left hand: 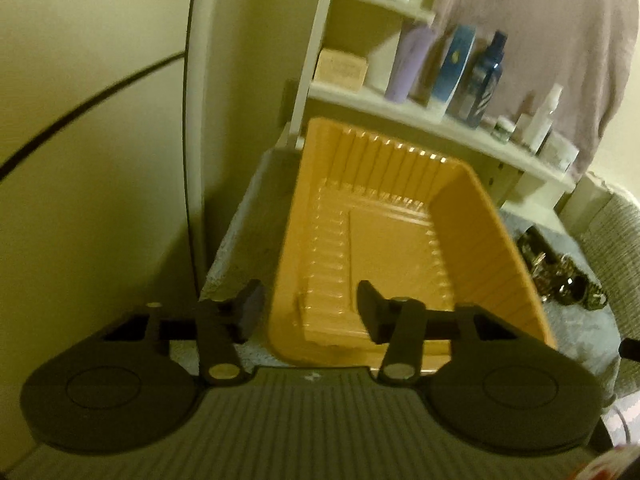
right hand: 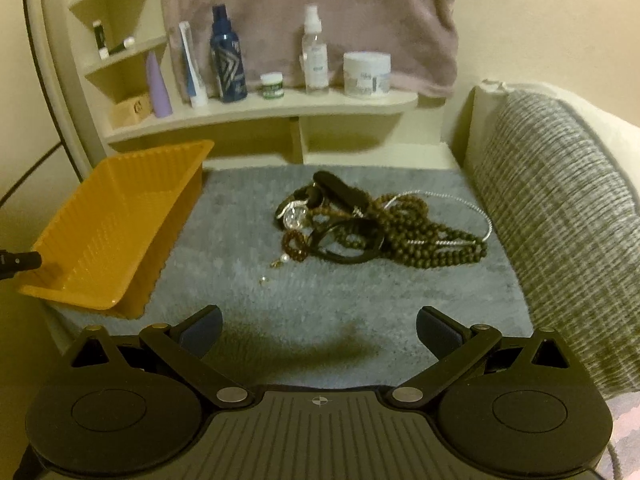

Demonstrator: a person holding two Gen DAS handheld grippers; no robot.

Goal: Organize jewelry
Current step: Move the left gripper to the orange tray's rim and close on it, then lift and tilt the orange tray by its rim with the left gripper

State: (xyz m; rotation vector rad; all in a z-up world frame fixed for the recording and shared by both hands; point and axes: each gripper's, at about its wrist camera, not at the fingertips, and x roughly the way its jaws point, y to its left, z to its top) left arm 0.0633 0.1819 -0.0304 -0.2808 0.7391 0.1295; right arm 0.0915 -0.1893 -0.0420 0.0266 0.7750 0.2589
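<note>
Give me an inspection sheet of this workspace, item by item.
Surface: grey fluffy mat, bare in front.
Job's things: orange tray at the mat's left edge, empty; tangled jewelry pile of beads, chain and watch at centre, with small loose pieces beside it.
Clutter: nothing seen on the mat.
Grippers: left gripper partly closed, straddling the tray's near left wall without clamping it; right gripper open, empty, short of the pile.
Cables: dark cable along the left wall.
Surroundings: shelf with bottles and jars, hanging towel, striped cushion on the right.
</note>
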